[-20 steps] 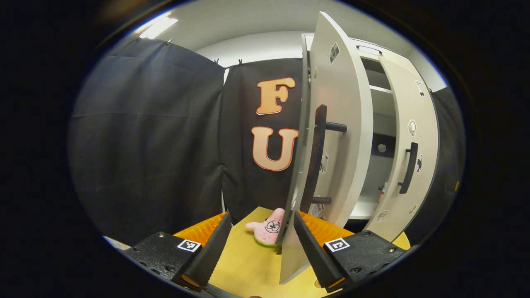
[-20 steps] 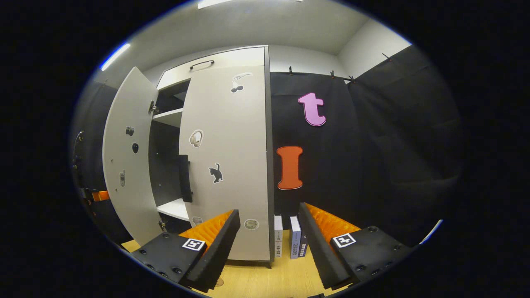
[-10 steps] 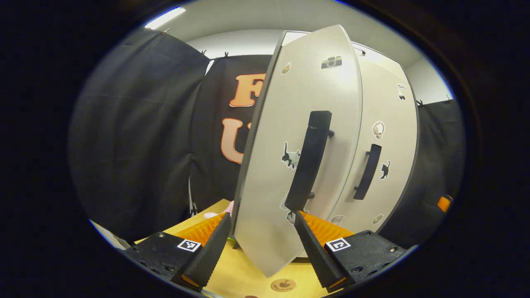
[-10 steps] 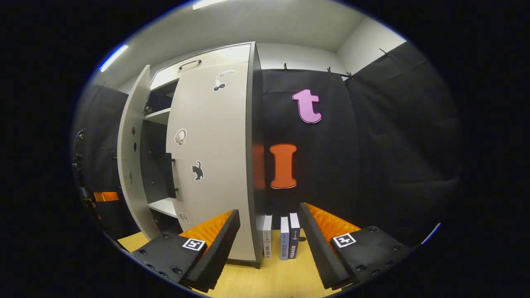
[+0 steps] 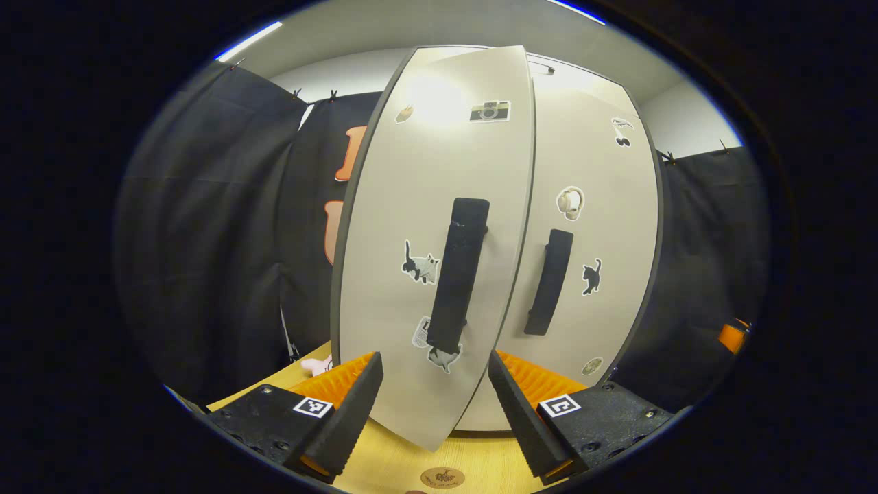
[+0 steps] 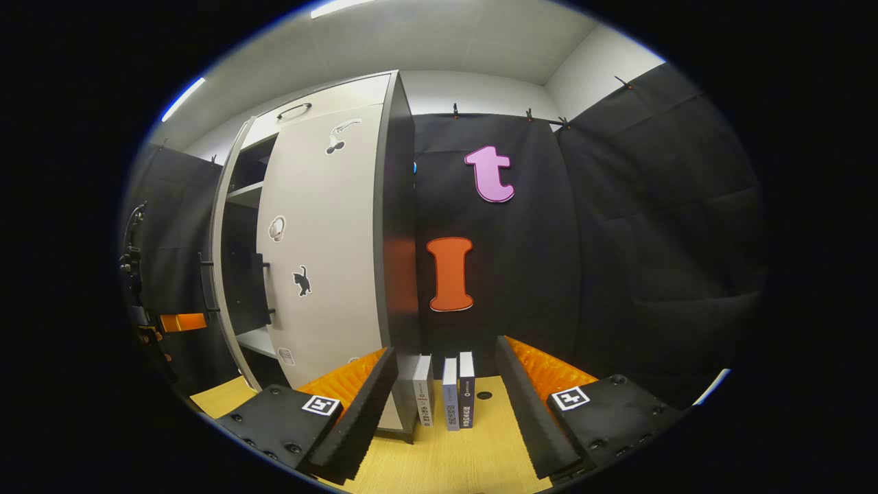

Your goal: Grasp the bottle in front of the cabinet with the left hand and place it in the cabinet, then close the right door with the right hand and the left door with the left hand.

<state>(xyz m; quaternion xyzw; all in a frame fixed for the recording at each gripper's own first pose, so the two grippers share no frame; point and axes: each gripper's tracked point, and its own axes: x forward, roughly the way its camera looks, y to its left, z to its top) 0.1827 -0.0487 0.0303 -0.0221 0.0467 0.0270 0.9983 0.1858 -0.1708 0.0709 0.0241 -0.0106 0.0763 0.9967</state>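
Cabinet [image 5: 583, 171] stands at the centre of the left gripper view, pale-fronted with dark edges, on the yellow wooden counter [image 5: 411, 466]. In the right gripper view it occupies the left half of the frame, its dark side panel facing the camera.

Left door [image 5: 425, 206] fills the centre of the left gripper view and stands slightly ajar, its free edge overlapping the seam with the right door [image 5: 597, 309]. It carries a long dark handle [image 5: 458, 274] and camera and cat stickers. In the right gripper view a gap shows at the far left, with shelves visible inside. The right door lies flush against the cabinet front, with its own dark handle [image 5: 549, 281] and a black cat sticker.

The bottle cannot be made out in either view; the visible part of the interior is too dark to tell.

Left claw [image 5: 435, 398] sits at the bottom centre of the left gripper view, spread wide, its fingers either side of the left door's lower edge and holding nothing. Right claw [image 6: 446, 405] sits at the bottom centre of the right gripper view, likewise spread wide and empty, aimed past the cabinet's right corner.

Three books [image 6: 446, 387] stand upright on the counter just beside the cabinet's side. A pink plush toy [image 5: 317, 365] shows at lower left of the left gripper view, partly hidden behind the left claw.
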